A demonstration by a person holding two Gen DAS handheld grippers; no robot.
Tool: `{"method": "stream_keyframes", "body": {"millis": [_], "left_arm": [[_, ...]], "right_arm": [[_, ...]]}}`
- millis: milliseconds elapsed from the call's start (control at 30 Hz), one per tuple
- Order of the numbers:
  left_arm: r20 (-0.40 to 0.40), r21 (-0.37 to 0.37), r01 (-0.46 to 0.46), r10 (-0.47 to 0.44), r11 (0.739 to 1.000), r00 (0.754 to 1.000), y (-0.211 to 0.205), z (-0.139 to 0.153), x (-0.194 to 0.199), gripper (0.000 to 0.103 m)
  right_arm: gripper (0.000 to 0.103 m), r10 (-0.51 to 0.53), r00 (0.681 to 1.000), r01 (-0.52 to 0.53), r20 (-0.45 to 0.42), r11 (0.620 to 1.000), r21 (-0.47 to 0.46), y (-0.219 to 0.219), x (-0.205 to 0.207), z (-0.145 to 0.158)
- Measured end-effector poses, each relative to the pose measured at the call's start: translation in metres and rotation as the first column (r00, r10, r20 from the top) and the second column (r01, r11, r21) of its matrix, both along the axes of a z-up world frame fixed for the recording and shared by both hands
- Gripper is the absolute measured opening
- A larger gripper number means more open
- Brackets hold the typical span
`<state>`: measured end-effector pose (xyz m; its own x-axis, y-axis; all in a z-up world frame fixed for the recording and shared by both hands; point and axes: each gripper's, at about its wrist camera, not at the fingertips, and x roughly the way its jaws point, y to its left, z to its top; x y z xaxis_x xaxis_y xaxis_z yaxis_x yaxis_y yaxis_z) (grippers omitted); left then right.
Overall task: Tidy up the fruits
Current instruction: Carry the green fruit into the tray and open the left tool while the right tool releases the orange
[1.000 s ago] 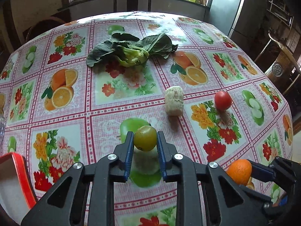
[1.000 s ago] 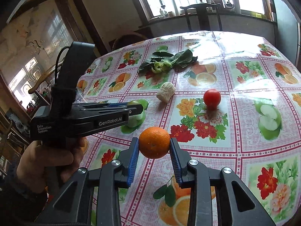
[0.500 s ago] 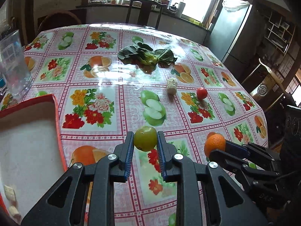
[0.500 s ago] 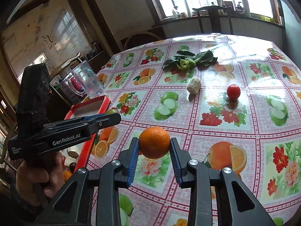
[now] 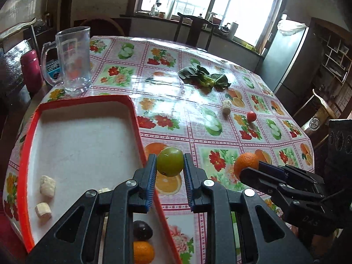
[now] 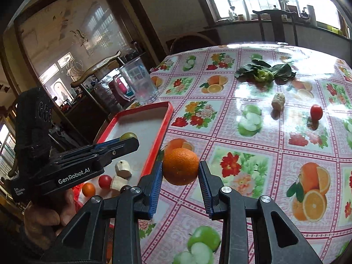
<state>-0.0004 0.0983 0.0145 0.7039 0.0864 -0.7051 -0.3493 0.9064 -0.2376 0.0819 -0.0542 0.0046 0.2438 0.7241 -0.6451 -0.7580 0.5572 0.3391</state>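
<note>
My left gripper (image 5: 169,168) is shut on a green fruit (image 5: 169,161) and holds it above the right rim of the red tray (image 5: 134,118). My right gripper (image 6: 180,171) is shut on an orange (image 6: 180,166), held above the table just right of the tray (image 6: 162,127). The orange also shows in the left wrist view (image 5: 246,164). The tray holds a small orange (image 5: 143,252), a dark fruit (image 5: 142,230) and pale root pieces (image 5: 47,183). A red tomato (image 5: 251,116) lies on the table far right.
A glass mug (image 5: 73,60) stands behind the tray near the table's left edge. Leafy greens (image 5: 204,78) and a pale root chunk (image 5: 226,106) lie farther back on the fruit-patterned tablecloth. Chairs ring the table.
Both grippers have swung left toward the red tray, each still holding its fruit. The tray now fills the left of the left wrist view.
</note>
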Motion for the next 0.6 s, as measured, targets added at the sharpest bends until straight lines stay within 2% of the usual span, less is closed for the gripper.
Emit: {"method": "stream_keyframes", "body": {"millis": [600], "left_arm": [[0.005, 0.002, -0.111, 0.111, 0.994, 0.994, 0.036, -0.004, -0.056, 0.021]], "right_arm": [[0.033, 0.109, 0.994, -0.109, 0.006, 0.994, -0.021, 0.053, -0.044, -0.003]]}}
